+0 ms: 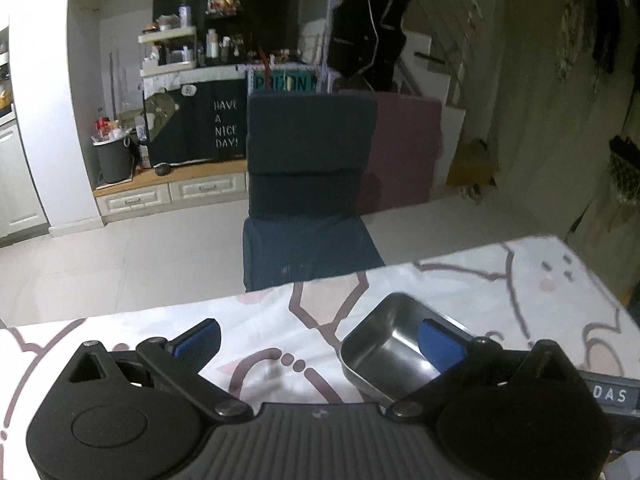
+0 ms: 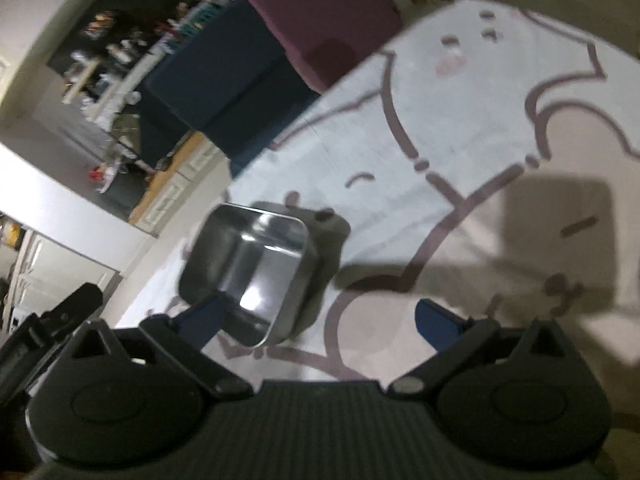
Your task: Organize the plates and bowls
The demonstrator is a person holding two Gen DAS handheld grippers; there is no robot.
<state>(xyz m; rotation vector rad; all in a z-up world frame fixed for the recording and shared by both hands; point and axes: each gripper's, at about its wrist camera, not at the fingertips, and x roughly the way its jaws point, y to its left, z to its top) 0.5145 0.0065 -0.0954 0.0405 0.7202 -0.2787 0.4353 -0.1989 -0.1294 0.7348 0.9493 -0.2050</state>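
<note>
Both tools spread wide; steel tray lies behind left tool's right finger, left of right tool.

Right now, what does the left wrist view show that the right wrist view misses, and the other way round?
Left wrist only: the grey waste bin on the wooden ledge, the dark cloth reading HAVE A NICE DAY, and the open left gripper, one blue pad over the steel dish.

Right wrist only: the open right gripper and a broad dark shadow across the printed tablecloth.

Both: the square steel dish, empty, on the tablecloth, and the dark blue chair beyond the table edge.
</note>
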